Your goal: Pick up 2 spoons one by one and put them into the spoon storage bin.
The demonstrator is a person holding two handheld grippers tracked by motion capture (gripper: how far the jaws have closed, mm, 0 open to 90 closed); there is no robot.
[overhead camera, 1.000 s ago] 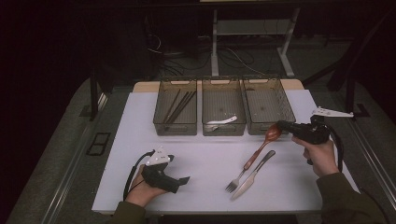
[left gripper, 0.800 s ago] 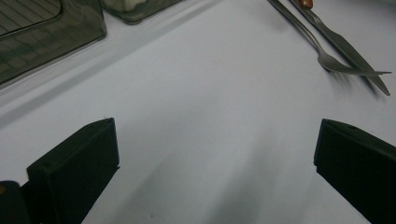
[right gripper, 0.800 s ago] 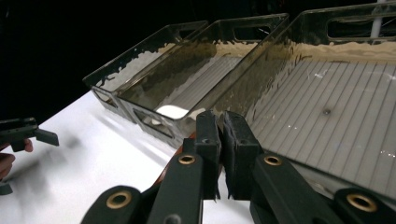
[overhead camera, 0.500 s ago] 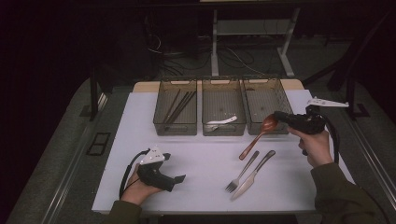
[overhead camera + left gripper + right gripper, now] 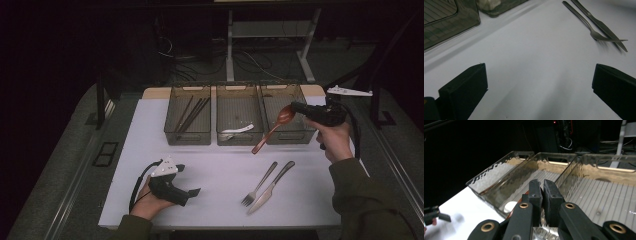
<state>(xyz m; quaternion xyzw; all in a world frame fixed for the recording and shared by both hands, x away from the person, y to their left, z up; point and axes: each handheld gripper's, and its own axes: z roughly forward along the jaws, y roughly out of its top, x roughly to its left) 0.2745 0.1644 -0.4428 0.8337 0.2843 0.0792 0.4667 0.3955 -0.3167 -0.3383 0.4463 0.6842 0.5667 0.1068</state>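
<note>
A reddish-brown wooden spoon [image 5: 272, 131] hangs tilted in the air in front of the right-hand bin [image 5: 295, 136]. My right gripper [image 5: 295, 107] is shut on its bowl end, and the handle slopes down toward the table. In the right gripper view the jaws [image 5: 542, 188] are pressed together, with a sliver of the brown spoon [image 5: 512, 214] below them. My left gripper [image 5: 189, 179] rests in a hand at the front left of the white table. Its jaws [image 5: 539, 85] stand wide open over bare table.
Three clear bins stand in a row at the back: the left bin [image 5: 172, 134] holds dark chopsticks [image 5: 192, 112], the middle bin [image 5: 239, 141] holds a white spoon [image 5: 237, 131]. A metal fork [image 5: 259, 185] and knife [image 5: 272, 187] lie at the front right.
The right hand has risen and moved back toward the bins, carrying the spoon up off the table. The left hand has stayed put.
</note>
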